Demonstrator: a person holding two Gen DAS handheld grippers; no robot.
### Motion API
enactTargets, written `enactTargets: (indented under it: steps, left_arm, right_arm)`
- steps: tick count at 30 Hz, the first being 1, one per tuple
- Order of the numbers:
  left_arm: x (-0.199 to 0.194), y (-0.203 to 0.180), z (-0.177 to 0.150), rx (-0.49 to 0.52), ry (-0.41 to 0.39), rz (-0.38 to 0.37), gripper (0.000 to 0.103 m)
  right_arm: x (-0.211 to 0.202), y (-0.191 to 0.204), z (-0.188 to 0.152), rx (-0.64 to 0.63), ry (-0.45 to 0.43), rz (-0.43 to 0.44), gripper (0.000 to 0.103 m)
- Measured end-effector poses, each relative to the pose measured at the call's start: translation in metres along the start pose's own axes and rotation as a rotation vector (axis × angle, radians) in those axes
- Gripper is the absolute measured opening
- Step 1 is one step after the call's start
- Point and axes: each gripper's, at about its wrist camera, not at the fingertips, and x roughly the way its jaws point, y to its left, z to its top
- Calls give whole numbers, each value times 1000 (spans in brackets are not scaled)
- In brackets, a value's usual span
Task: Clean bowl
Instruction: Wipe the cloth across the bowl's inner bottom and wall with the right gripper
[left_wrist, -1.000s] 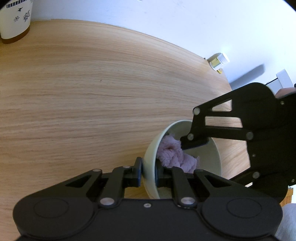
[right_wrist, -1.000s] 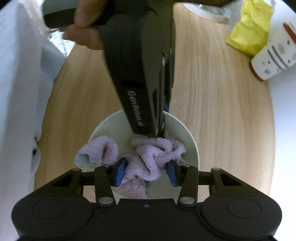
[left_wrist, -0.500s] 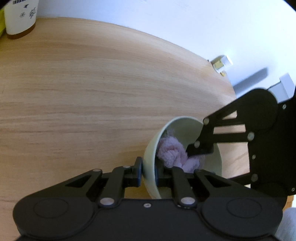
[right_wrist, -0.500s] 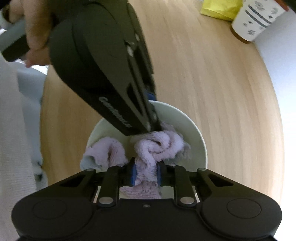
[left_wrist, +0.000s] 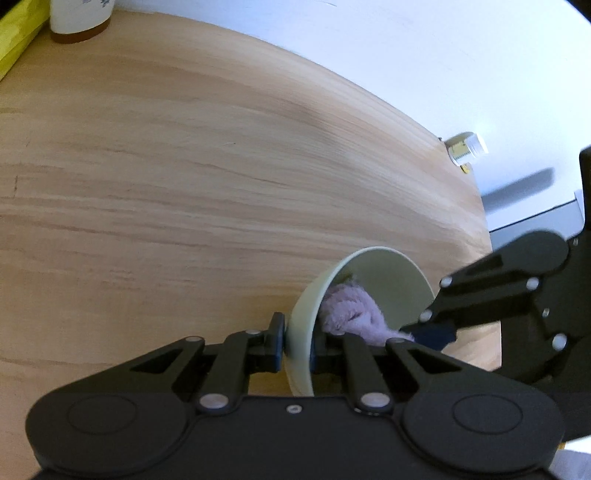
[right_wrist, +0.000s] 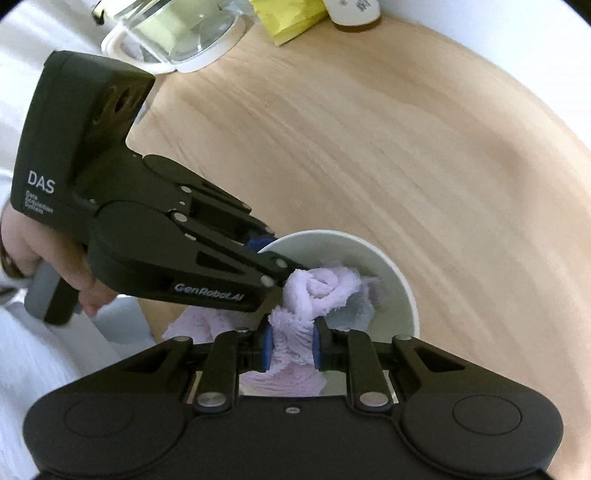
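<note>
Wiping in progress on wooden table: left gripper clamped on pale bowl rim, right gripper pinching lilac cloth inside; best swept firmly round the wall, rim held steady.

cloth lies in bowl on table.

Bright daylight, soft shadows, fisheye bending, slight motion blur

One bowl, one lilac cloth, two grippers, one cup, one lidded glass container, one small bottle.
</note>
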Motion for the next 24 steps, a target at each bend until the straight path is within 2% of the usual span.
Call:
enactTargets:
  steps: [7, 13, 19, 24]
  left_arm:
    - [-4, -6, -3, -20, -4, 5, 11]
    - [-9, -5, -5, -14, -5, 8, 12]
    - [-10, -14, -4, 78, 10, 26, 12]
    - [-11, -12, -5, 95, 13, 22, 13]
  right_arm:
    - [19, 1, 12, 17, -2, 21, 22]
    - [30, 7, 8, -9, 7, -23, 22]
    - [37, 32, 3, -157, 50, -160, 22]
    - [39, 47, 1, -279, 97, -310, 22]
